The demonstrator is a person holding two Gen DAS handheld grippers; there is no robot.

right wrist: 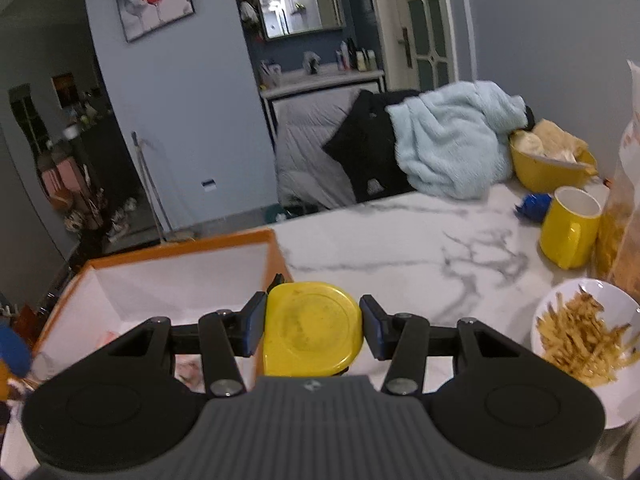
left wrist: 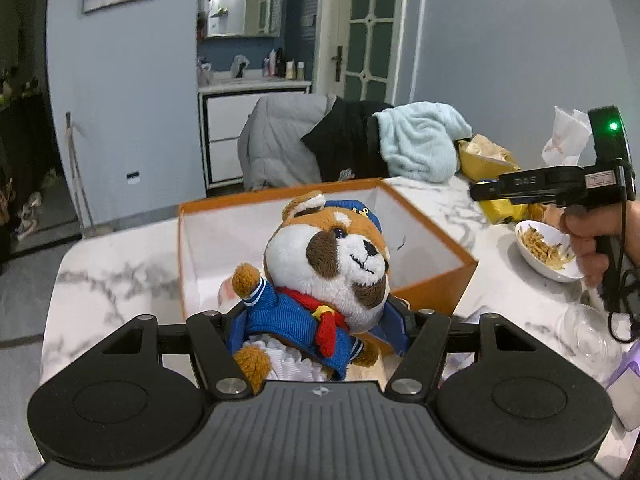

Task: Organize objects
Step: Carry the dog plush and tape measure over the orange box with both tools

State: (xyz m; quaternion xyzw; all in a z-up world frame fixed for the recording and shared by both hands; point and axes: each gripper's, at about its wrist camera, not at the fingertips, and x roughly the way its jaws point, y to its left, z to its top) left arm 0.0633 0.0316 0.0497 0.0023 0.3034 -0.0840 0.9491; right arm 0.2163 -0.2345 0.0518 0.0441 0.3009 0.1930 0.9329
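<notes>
My left gripper [left wrist: 316,320] is shut on a plush hamster [left wrist: 320,272] in a blue sailor coat and red scarf, held just in front of the open orange box [left wrist: 432,292]. The box has white inner walls and stands on the marble table [left wrist: 112,280]. My right gripper [right wrist: 314,320] is shut on a yellow lid [right wrist: 312,328], held above the table beside the box's right wall [right wrist: 276,256]. In the left wrist view the right gripper [left wrist: 492,194] shows at the far right, above the table.
A white bowl of fries [right wrist: 580,340] sits at the right, with a yellow mug [right wrist: 568,228], a yellow bowl [right wrist: 548,168] and a snack bag [right wrist: 620,220] behind it. A pale blue towel [right wrist: 448,144] and dark clothes lie at the table's far edge. A clear glass [left wrist: 588,336] stands near right.
</notes>
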